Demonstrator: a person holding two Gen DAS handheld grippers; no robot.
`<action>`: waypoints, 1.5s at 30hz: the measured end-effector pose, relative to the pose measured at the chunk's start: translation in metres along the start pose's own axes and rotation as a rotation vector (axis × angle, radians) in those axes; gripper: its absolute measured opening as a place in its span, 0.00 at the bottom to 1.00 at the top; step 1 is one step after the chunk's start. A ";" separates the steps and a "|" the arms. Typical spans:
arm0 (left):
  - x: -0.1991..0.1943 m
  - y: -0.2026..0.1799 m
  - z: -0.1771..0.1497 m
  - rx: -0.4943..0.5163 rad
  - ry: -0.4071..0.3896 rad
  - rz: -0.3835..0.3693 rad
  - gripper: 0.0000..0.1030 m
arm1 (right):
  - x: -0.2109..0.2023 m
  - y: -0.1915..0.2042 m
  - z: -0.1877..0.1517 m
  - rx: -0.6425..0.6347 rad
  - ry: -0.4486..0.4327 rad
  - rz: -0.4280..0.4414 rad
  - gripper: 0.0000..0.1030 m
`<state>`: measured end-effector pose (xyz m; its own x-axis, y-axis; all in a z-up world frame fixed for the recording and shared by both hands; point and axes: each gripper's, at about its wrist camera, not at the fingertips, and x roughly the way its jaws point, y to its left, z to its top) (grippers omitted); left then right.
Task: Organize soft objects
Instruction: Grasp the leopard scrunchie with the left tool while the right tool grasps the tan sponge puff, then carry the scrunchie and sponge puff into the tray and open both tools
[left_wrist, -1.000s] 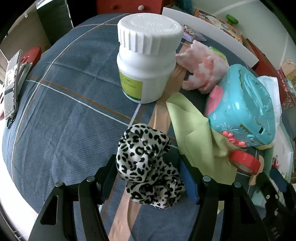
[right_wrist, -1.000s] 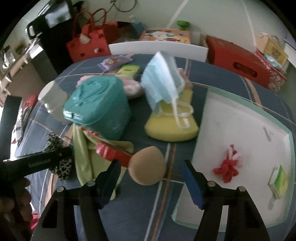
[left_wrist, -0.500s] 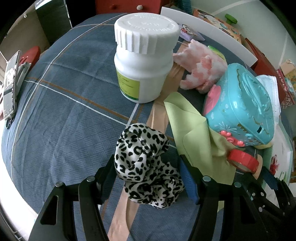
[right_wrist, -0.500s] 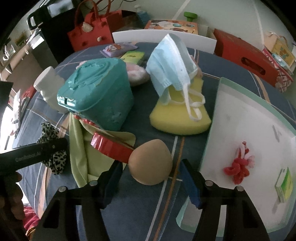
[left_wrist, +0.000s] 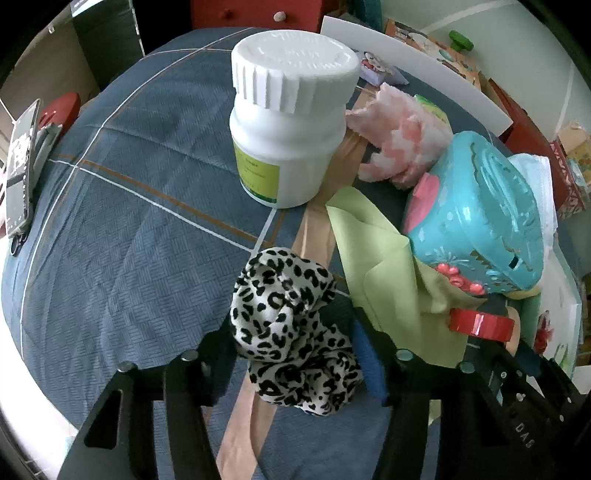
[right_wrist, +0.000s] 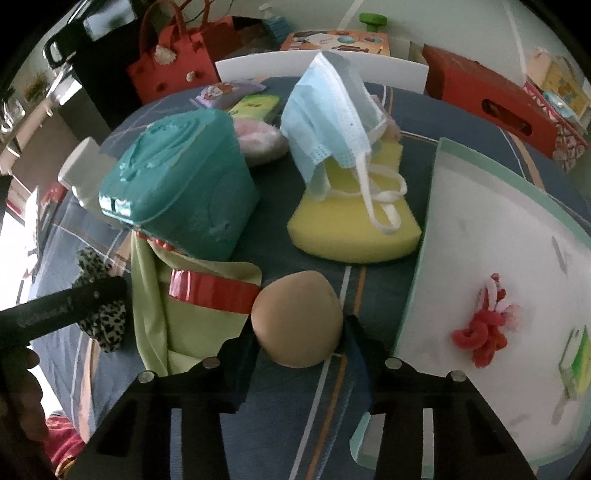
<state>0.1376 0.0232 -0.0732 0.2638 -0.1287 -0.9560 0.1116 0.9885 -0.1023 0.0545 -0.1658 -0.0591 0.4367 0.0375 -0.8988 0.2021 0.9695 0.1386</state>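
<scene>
A blue checked cloth (left_wrist: 122, 236) covers the worktop; on it stand a white bottle (left_wrist: 288, 122) far back, a spotted scrunchie (left_wrist: 291, 328) near, a green cloth (left_wrist: 380, 269) right; a yellow sponge (right_wrist: 354, 229), tan ball (right_wrist: 297, 319) and white tray (right_wrist: 491, 236) too.

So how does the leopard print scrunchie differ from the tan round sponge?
The leopard print scrunchie is crumpled, ruffled fabric with black spots on white; the tan round sponge is one plain colour, smooth and dome-shaped. The scrunchie sits between the jaws of the left gripper, the sponge between those of the right gripper. The sponge touches the red tape roll; the scrunchie lies apart from it. Both rest on the blue plaid cloth.
</scene>
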 end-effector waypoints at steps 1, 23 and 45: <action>0.000 0.000 0.000 -0.002 -0.002 -0.002 0.54 | -0.001 -0.003 -0.001 0.006 -0.003 0.005 0.44; -0.026 0.012 0.004 -0.033 -0.068 -0.046 0.24 | -0.015 -0.006 0.000 0.027 -0.048 0.000 0.44; -0.116 0.001 -0.009 0.012 -0.321 -0.099 0.24 | -0.068 -0.011 0.001 0.059 -0.192 0.026 0.44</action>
<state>0.0982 0.0398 0.0355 0.5393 -0.2442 -0.8059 0.1622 0.9692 -0.1851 0.0237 -0.1790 0.0009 0.6004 0.0101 -0.7996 0.2373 0.9526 0.1902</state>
